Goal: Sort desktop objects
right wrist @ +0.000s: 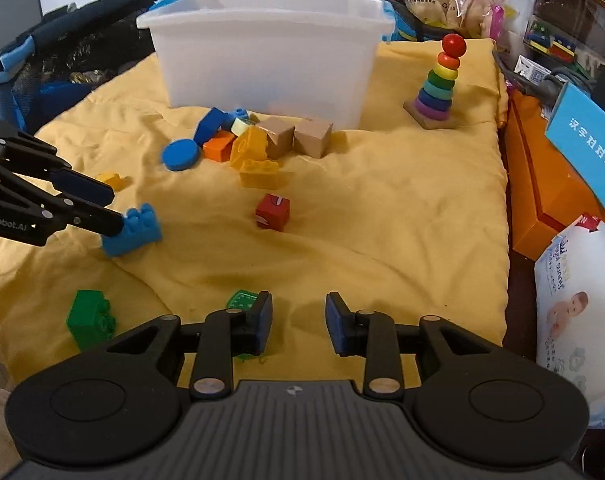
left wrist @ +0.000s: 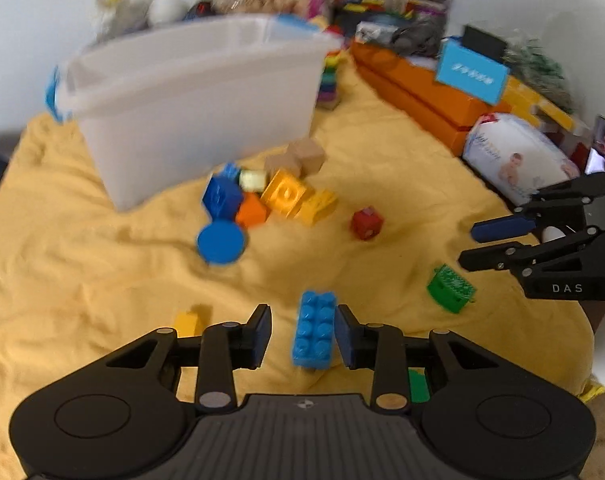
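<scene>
Currently both grippers sit over the yellow cloth (right wrist: 382, 200), no earlier view to compare. Left gripper (left wrist: 302, 336): jaws parted, light-blue studded brick (left wrist: 315, 334) lies between the pads; right pad looks just beside or touching its edge, left pad clearly apart, so released, not clamped. In the right wrist view the same brick (right wrist: 132, 230) rests on the cloth at the left gripper's tips. Right gripper (right wrist: 298, 322): jaws parted, nothing between them; a green studded piece (right wrist: 242, 300) lies just behind its left pad.

Readable text: "DAS" on the right gripper's body (left wrist: 567, 289); "...enRobot.AI", cut off at the frame edge, on the left gripper's side (right wrist: 6, 224). Blue card (right wrist: 586, 148) at right carries white Chinese characters. Wipes pack (right wrist: 578, 312) has a baby picture; its print is too small to read.

White bin (right wrist: 262, 52) stands at the cloth's far side. Just before it, a pile: blue disc (right wrist: 180, 155), orange brick (right wrist: 218, 149), yellow bricks (right wrist: 258, 174), two wooden cubes (right wrist: 298, 138). Red cube (right wrist: 272, 211) lies alone mid-cloth. Green brick (right wrist: 90, 318) near left. Small yellow brick (right wrist: 111, 180) beside the left gripper. Rainbow ring stacker (right wrist: 438, 84) stands upright right of the bin.
</scene>
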A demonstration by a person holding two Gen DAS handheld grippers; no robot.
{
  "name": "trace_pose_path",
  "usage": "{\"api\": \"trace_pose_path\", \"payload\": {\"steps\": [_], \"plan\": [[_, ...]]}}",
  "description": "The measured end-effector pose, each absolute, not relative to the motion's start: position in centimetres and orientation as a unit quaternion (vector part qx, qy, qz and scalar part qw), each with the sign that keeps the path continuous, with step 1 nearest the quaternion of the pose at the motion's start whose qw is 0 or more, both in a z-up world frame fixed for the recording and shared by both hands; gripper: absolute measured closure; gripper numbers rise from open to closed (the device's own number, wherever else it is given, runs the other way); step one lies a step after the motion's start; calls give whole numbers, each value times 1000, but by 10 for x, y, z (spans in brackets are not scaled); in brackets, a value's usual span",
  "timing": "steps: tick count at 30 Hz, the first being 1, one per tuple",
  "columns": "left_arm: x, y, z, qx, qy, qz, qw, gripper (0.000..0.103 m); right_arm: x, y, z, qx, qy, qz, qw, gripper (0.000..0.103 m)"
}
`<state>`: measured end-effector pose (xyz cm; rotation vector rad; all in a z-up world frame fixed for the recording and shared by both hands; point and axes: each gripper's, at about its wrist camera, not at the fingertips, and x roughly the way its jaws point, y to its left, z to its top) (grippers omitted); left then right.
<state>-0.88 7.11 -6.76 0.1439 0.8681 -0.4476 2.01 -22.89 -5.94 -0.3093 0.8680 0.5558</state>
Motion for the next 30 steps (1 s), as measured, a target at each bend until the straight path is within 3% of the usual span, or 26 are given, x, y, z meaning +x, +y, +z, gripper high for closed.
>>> {"api": "trace_pose_path", "payload": {"steps": [4,9,14,20,23,26,27,28,30], "plan": [[-22,57,-56,109,383,-231,887,60,1,-216,-44,-157,392,305,854,70],[-18,36,-71,159,395,-229,876,60,-11,-188,-59,-221,396,317,833,72],[-10,41,-79,146,408,-218,874,60,-6,-183,-70,-259,398,287,832,70],[-3,43,-91,135,423,-214,870,60,1,-199,-78,-222,431,269,832,71],[0,43,-98,129,435,-213,866,60,1,-201,-79,-208,432,272,834,78],[1,43,-102,123,442,-216,862,60,1,-201,-75,-203,438,270,833,79],[1,44,-104,119,448,-218,859,62,0,-202,-74,-203,435,268,836,78],[2,45,-106,112,456,-220,855,73,0,-202,-74,-202,433,265,837,78],[3,49,-104,97,462,-226,852,76,2,-205,-77,-196,443,263,834,78]]}}
